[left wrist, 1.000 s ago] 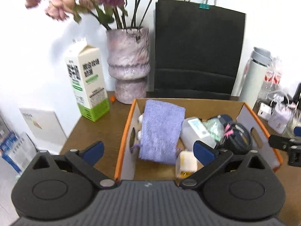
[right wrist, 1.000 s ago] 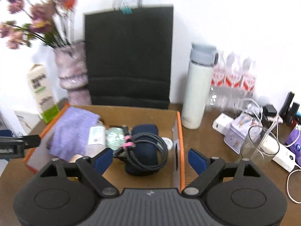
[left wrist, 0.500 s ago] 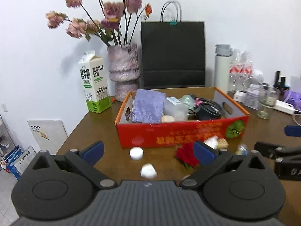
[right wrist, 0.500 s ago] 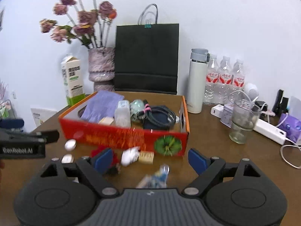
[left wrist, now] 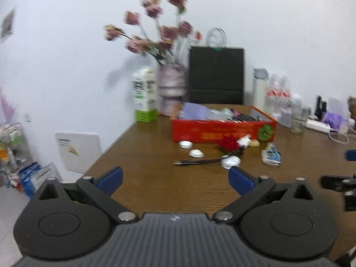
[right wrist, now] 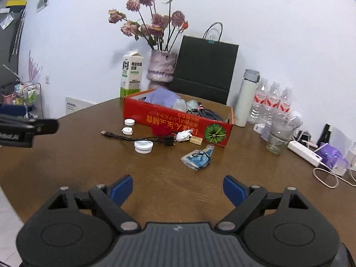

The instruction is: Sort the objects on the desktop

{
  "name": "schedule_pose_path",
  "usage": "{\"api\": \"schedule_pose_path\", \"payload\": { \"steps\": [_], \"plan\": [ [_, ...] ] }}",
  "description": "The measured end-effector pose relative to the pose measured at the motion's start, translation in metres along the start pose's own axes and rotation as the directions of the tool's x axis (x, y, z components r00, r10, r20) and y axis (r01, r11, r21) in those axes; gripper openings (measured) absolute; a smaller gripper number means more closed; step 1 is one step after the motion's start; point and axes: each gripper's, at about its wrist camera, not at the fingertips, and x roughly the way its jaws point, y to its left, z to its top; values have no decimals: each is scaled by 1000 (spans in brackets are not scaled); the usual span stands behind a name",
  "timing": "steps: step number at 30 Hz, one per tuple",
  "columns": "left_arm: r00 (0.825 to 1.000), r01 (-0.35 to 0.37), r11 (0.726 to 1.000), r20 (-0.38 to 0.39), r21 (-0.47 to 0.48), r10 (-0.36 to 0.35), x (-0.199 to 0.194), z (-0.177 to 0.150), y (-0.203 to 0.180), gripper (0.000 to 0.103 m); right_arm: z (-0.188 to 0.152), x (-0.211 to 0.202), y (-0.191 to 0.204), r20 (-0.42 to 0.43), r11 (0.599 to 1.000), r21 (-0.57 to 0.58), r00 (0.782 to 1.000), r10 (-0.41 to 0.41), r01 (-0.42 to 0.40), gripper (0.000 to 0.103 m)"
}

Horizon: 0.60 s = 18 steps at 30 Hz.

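Note:
A red cardboard box stands mid-table, holding a purple cloth, a coiled black cable and small items. In front of it lie a black USB cable, a white lid, two small white discs, a red flower, a white crumpled piece, a tan block and a blue-white packet. My left gripper and right gripper are both open and empty, well back from the objects above the near table.
At the back stand a milk carton, a vase of dried flowers, a black paper bag, a white flask and water bottles. A glass, power strip and cords sit right.
Both grippers have pulled back and away from over the box to the near side of the table. The loose items in front of the box have come into view.

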Motion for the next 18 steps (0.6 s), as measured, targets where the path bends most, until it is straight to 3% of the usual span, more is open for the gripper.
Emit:
{"api": "schedule_pose_path", "payload": {
  "steps": [3,9,18],
  "plan": [
    [998,-30,1000,51,-1,30,-23,-3,16,103,-1,-28,-1,42,999,-20,999,-27,28,88],
    [986,-98,995,136,-3,97,-48,5,32,103,-6,-65,-22,114,996,65,991,-74,67,91],
    [981,-98,995,171,4,95,-58,2,47,103,-27,-71,-43,43,980,161,991,-124,115,91]
  ]
}}
